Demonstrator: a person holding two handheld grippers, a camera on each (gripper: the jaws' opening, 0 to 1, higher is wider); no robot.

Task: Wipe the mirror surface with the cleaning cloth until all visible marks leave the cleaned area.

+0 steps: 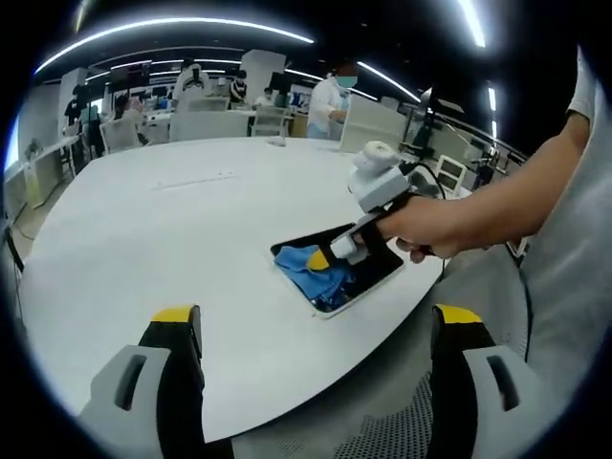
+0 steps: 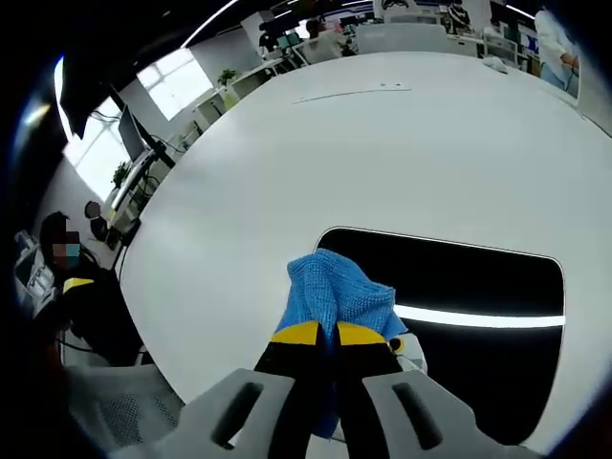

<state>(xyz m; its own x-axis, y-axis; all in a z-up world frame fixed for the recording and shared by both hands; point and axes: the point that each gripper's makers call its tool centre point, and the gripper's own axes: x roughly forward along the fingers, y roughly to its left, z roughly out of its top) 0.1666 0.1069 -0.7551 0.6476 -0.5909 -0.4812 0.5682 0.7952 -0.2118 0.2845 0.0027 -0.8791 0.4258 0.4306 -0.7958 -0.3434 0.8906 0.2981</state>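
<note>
A dark rectangular mirror [image 2: 459, 287] lies flat on the white table [image 2: 382, 143], reflecting a ceiling light strip. My right gripper [image 2: 328, 335] is shut on a blue cleaning cloth [image 2: 330, 287], which rests on the mirror's left end. In the left gripper view the mirror [image 1: 378, 273] sits near the table's front edge with the blue cloth [image 1: 316, 273] on it, and the right gripper [image 1: 330, 253], held by a person's hand, presses down there. My left gripper [image 1: 316, 325] hangs open over the table edge, well short of the mirror, with nothing between its jaws.
The round white table [image 1: 191, 220] stretches far behind the mirror. Desks, chairs and several people stand at the back of the room [image 1: 239, 91]. A person's arm [image 1: 507, 201] reaches in from the right. A seated person [image 2: 67, 287] is at the left.
</note>
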